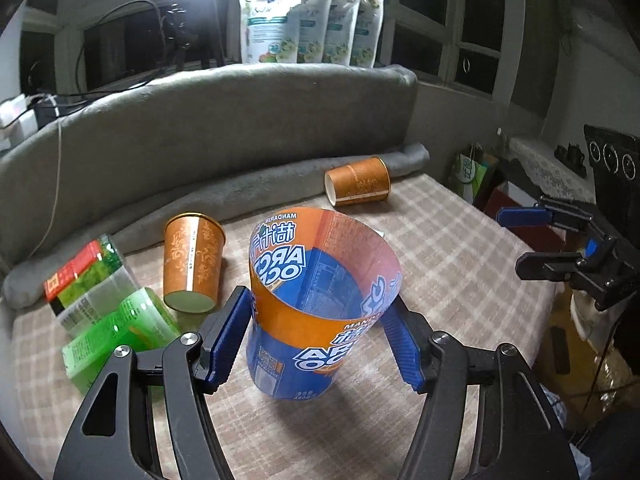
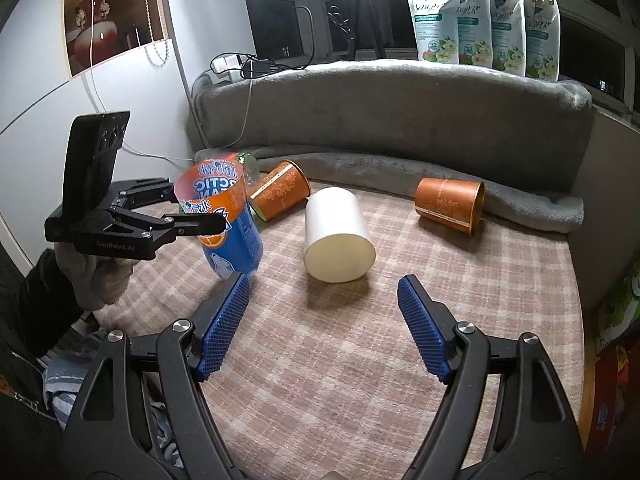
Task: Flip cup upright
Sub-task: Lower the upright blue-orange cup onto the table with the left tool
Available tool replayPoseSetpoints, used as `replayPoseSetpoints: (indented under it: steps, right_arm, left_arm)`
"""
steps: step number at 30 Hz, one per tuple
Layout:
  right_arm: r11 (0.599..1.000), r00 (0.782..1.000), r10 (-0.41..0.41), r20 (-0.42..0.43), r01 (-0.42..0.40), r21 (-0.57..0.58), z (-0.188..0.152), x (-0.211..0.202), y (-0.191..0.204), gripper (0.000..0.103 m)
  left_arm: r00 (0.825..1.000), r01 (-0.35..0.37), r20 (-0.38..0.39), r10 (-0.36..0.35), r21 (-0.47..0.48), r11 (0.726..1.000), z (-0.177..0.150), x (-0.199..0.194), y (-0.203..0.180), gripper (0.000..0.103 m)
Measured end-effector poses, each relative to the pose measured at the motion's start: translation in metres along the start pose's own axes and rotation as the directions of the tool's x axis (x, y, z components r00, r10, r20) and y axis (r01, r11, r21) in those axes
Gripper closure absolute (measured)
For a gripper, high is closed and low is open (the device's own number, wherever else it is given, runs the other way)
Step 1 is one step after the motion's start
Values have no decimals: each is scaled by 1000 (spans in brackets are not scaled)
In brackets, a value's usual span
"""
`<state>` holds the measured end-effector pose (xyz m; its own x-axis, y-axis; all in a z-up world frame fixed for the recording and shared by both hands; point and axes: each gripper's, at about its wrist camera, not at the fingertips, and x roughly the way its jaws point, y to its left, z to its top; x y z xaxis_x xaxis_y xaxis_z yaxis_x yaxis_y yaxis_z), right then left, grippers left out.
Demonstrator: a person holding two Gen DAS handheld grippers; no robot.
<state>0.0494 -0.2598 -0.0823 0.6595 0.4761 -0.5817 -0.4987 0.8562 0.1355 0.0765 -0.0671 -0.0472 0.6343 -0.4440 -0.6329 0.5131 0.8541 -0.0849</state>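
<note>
Blue pads (image 1: pixel 228 336) of the left gripper (image 1: pixel 316 340) clamped the orange-and-blue cup (image 1: pixel 320 304), mouth up, slightly tilted, on the checked cloth (image 1: pixel 460 260). Right gripper (image 2: pixel 322 328) hovered low, jaws spread, facing a white cup (image 2: pixel 338 236) lying on its side.

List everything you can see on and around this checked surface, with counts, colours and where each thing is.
Blue-and-orange cup: one, open end up, standing between the left gripper's fingers, near front of the checked cloth.
Orange patterned cups: two, lying on their sides; one left of the blue-and-orange cup, one far back by the grey roll.
White cup: one, on its side, mid-cloth, base toward the right wrist camera.
Green bottles: apparently two, lying at the left edge.
Grey cushion: one, curved behind the cloth.
Refill pouches: four, white and green, upright on the sill.
Left gripper: black with blue pads, around the cup.
Right gripper: same colours, open, holding nothing.
</note>
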Motion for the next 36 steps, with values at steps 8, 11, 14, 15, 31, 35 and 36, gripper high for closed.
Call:
replayPoseSetpoints:
  steps: [8,11,14,15,31,35,36]
  right_arm:
    - [999,999,-33,25,32,41,2,2,8,24]
    - [995,997,-66,28,63,80,1,2,7,24]
    - [986,993,-112,28,108,125,1,3,6,24]
    - [983,991,-130,31,124,136,0,3,6,24]
    - [946,954,-295,49,284,158,-2,-2,11,24]
    - [941,952,-303,52,290,172,-1,-4,9,24]
    - [941,951,-304,52,291,174,-1,-4,9,24]
  left_arm:
    - [999,1,36,3,-96,995,-10,-7,10,38]
    - [999,-13,46,18,-110,994,-12,-8,11,38]
    - [998,-26,55,33,-126,992,-14,-10,13,38]
    - [997,-31,60,39,-131,991,-14,-10,13,38]
    - [996,-34,73,49,-195,980,-20,-4,16,38]
    - [996,-36,73,52,-202,979,-21,-3,16,38]
    - [996,-37,73,53,-202,979,-21,-3,16,38]
